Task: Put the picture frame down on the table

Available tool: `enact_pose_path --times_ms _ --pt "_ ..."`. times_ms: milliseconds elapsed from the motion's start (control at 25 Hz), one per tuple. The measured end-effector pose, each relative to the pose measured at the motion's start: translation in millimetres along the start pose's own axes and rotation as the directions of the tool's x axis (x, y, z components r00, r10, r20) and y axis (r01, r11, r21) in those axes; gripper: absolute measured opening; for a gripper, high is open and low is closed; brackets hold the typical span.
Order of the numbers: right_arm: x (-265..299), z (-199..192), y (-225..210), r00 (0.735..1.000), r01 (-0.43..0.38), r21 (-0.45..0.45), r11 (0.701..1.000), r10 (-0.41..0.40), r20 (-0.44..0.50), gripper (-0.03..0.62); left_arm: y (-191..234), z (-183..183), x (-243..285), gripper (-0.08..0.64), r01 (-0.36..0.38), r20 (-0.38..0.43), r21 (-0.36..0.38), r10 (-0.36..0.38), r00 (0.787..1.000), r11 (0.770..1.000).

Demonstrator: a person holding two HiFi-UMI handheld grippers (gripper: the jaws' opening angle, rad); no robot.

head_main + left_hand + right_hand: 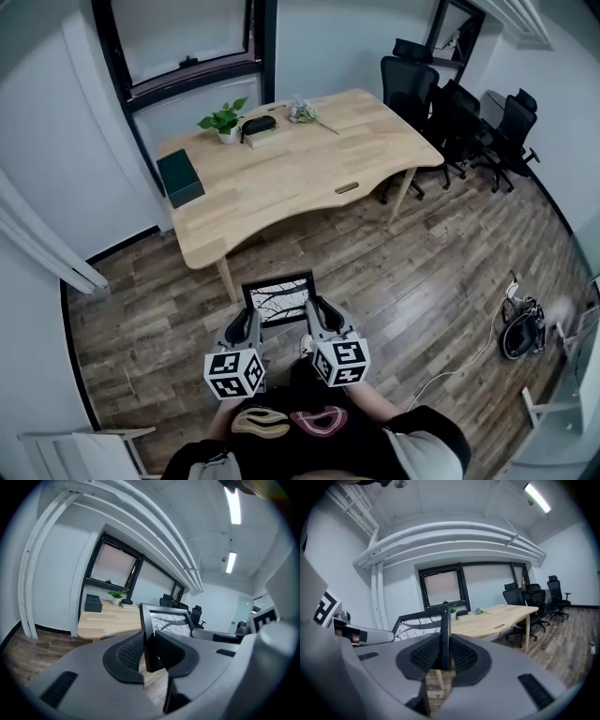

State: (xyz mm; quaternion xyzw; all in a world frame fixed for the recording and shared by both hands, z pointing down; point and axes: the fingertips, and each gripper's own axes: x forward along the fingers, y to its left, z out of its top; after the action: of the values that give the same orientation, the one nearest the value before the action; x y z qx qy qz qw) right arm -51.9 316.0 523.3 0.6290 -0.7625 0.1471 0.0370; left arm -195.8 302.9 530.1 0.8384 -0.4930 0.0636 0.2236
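My left gripper point(248, 326) and right gripper point(317, 321) each clamp one picture frame point(279, 298) edge for balance; table point(309, 169) well ahead of both.

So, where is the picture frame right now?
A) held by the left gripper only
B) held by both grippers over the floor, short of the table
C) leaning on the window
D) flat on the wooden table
B: the left gripper and the right gripper each clamp a side edge of the picture frame, over the wood floor, short of the table.
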Motion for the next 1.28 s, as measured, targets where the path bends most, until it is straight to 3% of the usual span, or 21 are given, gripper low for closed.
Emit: enact_pose_path --times_ms 760,1280 --pt "123.7 50.6 -94.0 0.993 -0.114 -0.046 0.992 0.112 -0.042 0.08 -7.9 47.3 140.3 0.086 -0.113 0.019 -0.052 0.114 0.993 0.992" --pt "159.1 57.8 -144.6 0.988 -0.141 -0.062 0.988 0.136 -0.07 0.08 -23.7 46.6 199.1 0.086 -0.139 0.006 -0.074 0.139 0.99 0.988"
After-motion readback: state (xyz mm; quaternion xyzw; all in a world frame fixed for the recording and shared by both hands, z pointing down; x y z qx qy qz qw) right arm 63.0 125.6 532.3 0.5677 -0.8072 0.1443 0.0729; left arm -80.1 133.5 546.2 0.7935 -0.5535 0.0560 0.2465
